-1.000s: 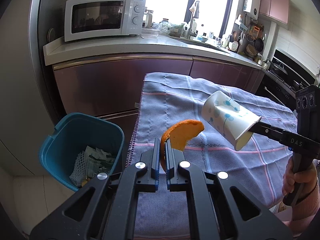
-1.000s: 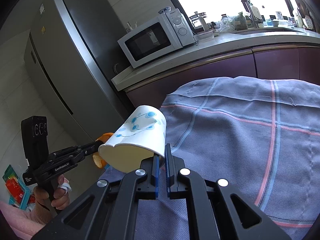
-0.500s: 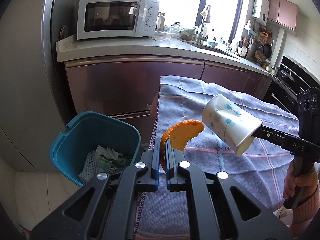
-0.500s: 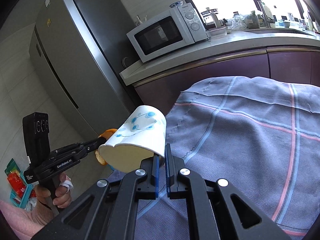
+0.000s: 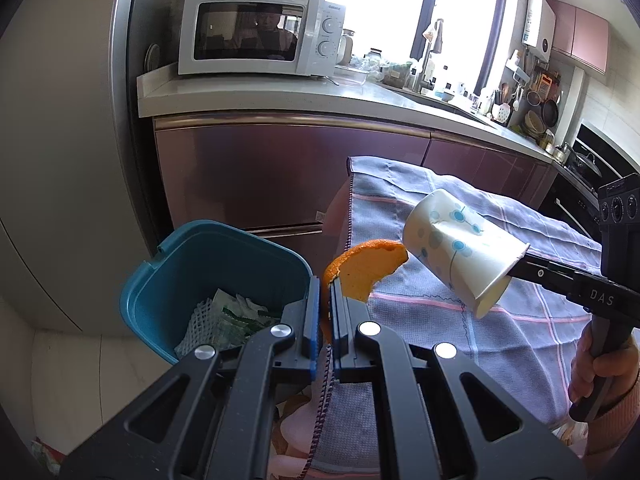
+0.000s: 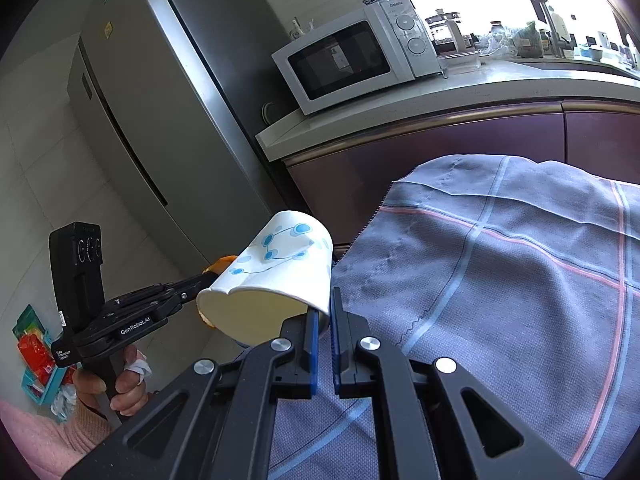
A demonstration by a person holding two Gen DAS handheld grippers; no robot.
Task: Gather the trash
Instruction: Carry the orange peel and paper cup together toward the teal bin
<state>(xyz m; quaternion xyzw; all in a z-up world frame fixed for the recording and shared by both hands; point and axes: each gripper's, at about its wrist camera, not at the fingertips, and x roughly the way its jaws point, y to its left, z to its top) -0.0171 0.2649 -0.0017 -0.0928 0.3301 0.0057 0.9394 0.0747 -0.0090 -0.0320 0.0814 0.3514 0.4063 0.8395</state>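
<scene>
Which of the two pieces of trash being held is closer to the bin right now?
The orange peel in the left gripper, right beside the teal bin's rim; the paper cup is farther over the cloth.

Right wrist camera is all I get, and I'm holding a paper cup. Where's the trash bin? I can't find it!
Observer: The left wrist view shows a teal bin on the floor, beside the edge of the checked cloth.
Operator: Is there stuff in it already?
Observer: Yes, white netting and crumpled wrappers lie at the bottom.
Operator: What's the orange bit behind my paper cup?
Observer: An orange peel, pinched in the left gripper; in that view it sits just right of the bin's rim.
</scene>
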